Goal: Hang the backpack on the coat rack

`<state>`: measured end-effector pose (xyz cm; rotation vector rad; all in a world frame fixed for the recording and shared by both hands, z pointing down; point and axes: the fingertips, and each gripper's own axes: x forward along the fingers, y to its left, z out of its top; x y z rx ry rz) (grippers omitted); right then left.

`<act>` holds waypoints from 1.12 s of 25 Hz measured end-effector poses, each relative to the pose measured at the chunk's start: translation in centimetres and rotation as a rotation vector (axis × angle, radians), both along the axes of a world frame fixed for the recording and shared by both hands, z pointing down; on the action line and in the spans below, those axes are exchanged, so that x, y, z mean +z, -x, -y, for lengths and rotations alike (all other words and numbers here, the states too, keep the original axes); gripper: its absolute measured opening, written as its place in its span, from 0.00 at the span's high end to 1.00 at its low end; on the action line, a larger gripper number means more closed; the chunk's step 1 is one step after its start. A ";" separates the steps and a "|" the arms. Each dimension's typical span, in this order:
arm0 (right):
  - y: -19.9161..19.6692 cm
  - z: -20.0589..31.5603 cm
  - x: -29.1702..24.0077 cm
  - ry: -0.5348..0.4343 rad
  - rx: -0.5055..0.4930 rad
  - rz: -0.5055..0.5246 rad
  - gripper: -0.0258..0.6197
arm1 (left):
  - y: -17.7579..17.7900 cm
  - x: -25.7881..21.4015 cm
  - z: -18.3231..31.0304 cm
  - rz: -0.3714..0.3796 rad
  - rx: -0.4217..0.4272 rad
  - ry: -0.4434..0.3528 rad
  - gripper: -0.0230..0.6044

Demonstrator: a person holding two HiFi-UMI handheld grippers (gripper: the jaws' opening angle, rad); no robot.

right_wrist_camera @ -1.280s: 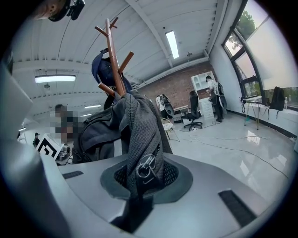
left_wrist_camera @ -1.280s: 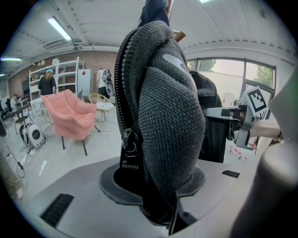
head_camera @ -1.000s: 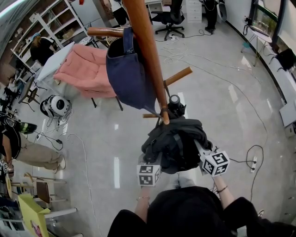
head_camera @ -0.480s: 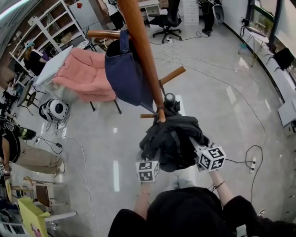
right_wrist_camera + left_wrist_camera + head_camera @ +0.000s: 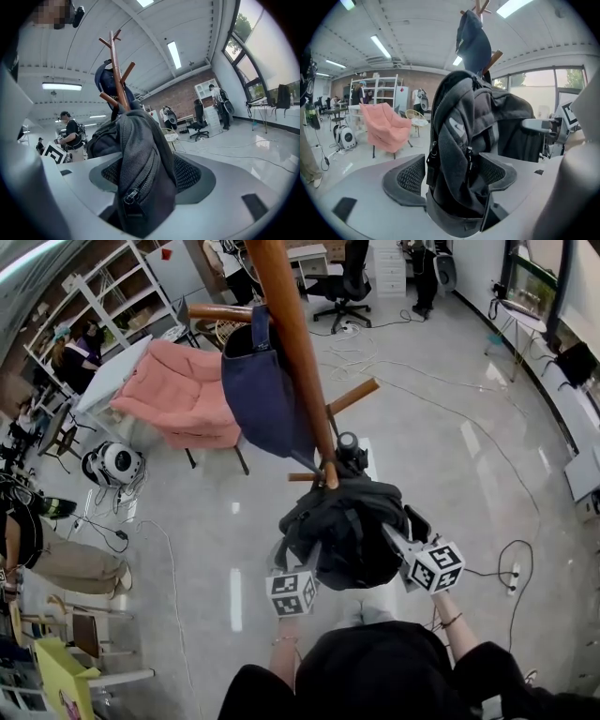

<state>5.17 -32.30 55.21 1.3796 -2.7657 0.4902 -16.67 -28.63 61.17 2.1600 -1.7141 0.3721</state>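
Observation:
The black backpack hangs by its top at a low peg of the wooden coat rack. My left gripper stands at its lower left side, my right gripper at its right side. In the left gripper view the jaws are opening around a fold of the backpack, and the left gripper pads stand just off the cloth. In the right gripper view a zipped fold of the backpack lies loose between the opening jaws of the right gripper. The rack's pole rises behind.
A navy blue bag hangs from a higher peg of the rack. A pink armchair stands to the left, with a white round device near it. Cables and a power strip lie on the floor. A person sits at far left.
Both grippers' jaws have spread apart from the backpack's cloth. My left gripper has drawn back a little from the pack. The backpack stays hanging at the peg.

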 end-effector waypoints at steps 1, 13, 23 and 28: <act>0.1 -0.2 -0.3 -0.004 -0.004 -0.001 0.57 | 0.2 -0.5 -0.1 -0.003 -0.004 -0.010 0.42; -0.5 -4.0 -1.8 -0.045 -0.051 -0.074 0.57 | 1.1 -6.8 -2.6 -0.011 0.007 -0.126 0.42; -0.5 -4.5 -8.8 -0.196 -0.064 -0.079 0.91 | 1.1 -13.0 -3.7 0.070 0.012 -0.243 0.87; 0.0 -4.2 -12.7 -0.250 -0.078 -0.065 0.93 | 0.9 -15.6 -4.1 0.050 0.037 -0.277 0.93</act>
